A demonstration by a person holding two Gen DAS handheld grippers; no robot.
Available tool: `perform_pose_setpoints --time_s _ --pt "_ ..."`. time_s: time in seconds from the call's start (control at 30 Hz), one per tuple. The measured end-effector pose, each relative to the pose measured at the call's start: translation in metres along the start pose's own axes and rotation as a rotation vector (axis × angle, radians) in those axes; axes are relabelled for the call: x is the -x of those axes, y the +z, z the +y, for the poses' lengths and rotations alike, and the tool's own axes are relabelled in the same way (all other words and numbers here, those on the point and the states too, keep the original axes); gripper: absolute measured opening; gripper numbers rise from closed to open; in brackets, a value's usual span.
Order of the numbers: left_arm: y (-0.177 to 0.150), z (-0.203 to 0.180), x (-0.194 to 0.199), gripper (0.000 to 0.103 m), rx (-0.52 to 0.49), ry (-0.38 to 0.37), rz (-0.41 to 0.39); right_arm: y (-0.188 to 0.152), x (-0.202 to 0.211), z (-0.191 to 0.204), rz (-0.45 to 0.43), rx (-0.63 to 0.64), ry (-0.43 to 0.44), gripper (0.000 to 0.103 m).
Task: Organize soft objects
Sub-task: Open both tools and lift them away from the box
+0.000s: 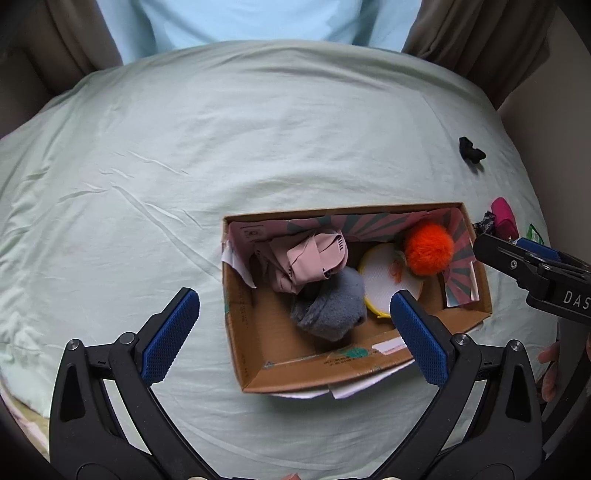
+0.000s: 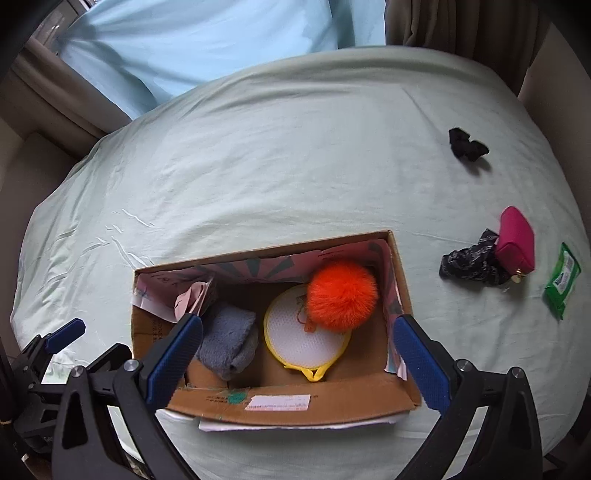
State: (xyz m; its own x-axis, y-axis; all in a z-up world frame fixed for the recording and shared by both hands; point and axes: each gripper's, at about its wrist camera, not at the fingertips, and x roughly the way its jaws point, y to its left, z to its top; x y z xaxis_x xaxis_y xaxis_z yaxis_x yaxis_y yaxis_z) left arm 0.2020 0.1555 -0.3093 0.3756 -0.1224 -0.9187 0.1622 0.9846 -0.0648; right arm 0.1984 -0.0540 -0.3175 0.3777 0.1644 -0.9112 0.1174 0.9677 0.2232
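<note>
An open cardboard box [image 1: 258, 365] [image 2: 288, 400] sits on the pale green bed sheet. It holds a pink cloth [image 1: 310, 258], a grey fleece cloth [image 1: 328, 306] [image 2: 231, 341], a yellow-rimmed white mesh pad [image 1: 388, 275] [image 2: 295, 338] and an orange pompom [image 1: 428, 247] [image 2: 341, 295]. My left gripper [image 1: 291, 332] is open and empty above the box's near left part. My right gripper [image 2: 295, 354] is open and empty above the box's near side. Loose on the sheet to the right lie a black scrunchie [image 2: 467, 147] [image 1: 471, 149], a dark patterned cloth [image 2: 469, 262], a magenta pouch [image 2: 515, 238] and a green wipes pack [image 2: 563, 278].
Curtains [image 1: 480, 33] and a light blue fabric [image 1: 251, 18] hang beyond the far edge of the bed. The right gripper's body [image 1: 535, 273] shows at the right edge of the left wrist view. The left gripper's body [image 2: 55, 354] shows at the lower left of the right wrist view.
</note>
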Motion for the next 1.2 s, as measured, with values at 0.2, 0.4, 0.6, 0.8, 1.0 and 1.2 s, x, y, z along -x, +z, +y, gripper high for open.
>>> perform_pose_setpoints --time_s 0.2,0.4,0.6,0.8,1.0,1.2 --pt "-0.011 0.006 0.042 0.103 0.027 0.037 -0.048 -0.012 0.044 0.014 -0.058 0.05 -0.025 0.103" --pt "-0.02 0.013 0.09 0.103 0.062 0.04 -0.116 -0.025 0.099 0.028 -0.146 0.108 -0.054 0.103" --pt "-0.03 0.006 0.135 0.103 0.078 0.041 -0.195 -0.04 0.159 0.03 -0.275 0.126 -0.068 0.103" --pt "-0.04 -0.022 0.19 0.103 0.052 0.059 -0.336 -0.058 0.212 0.013 -0.422 0.11 -0.091 0.103" --pt "-0.059 -0.059 0.241 0.103 0.082 0.119 -0.465 -0.075 0.254 -0.013 -0.516 0.121 -0.102 0.103" --pt "-0.065 -0.103 0.258 0.103 0.077 0.141 -0.514 -0.087 0.287 -0.048 -0.585 0.11 -0.094 0.103"
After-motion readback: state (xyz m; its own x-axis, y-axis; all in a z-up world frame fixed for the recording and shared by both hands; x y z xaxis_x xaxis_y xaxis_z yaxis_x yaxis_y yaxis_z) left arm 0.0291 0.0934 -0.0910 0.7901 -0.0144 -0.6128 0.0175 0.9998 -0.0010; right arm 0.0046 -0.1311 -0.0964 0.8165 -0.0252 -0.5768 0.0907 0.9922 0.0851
